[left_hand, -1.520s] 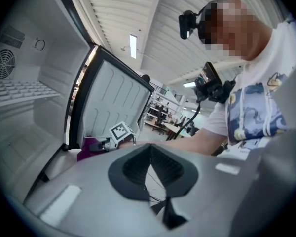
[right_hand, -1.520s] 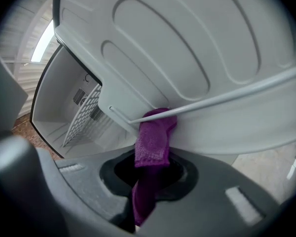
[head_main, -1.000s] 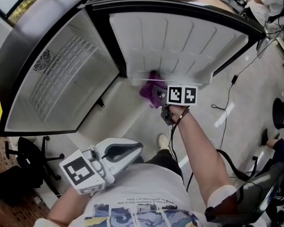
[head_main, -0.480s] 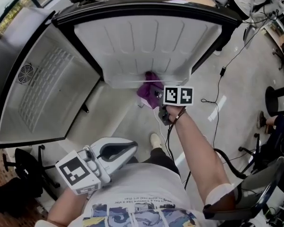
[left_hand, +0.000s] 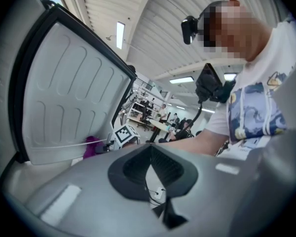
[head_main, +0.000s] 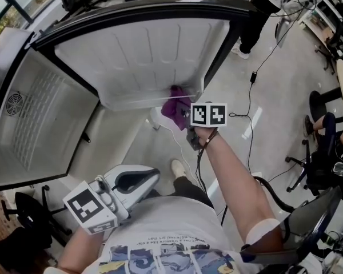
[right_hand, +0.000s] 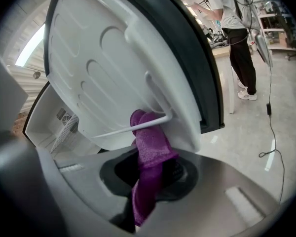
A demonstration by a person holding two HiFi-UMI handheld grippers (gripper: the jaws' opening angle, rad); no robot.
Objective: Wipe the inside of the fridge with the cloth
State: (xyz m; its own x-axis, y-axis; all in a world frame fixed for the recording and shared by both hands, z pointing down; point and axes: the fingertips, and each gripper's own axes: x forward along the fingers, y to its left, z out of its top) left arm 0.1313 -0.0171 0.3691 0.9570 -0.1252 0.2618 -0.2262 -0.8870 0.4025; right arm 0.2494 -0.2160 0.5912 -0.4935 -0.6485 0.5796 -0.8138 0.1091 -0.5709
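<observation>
My right gripper (right_hand: 147, 184) is clamped on a purple cloth (right_hand: 151, 141), which presses against the white inner side of the open fridge door (head_main: 143, 50) at its wire rail (right_hand: 113, 131). My left gripper (left_hand: 149, 169) hangs low by my body, jaws together, holding nothing.

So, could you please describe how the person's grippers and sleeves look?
The left gripper and right gripper have pale grey shells, dark around the jaws. Each carries a white cube with black square markers. A dark cable hangs from the right one. The sleeves are short and white.
</observation>
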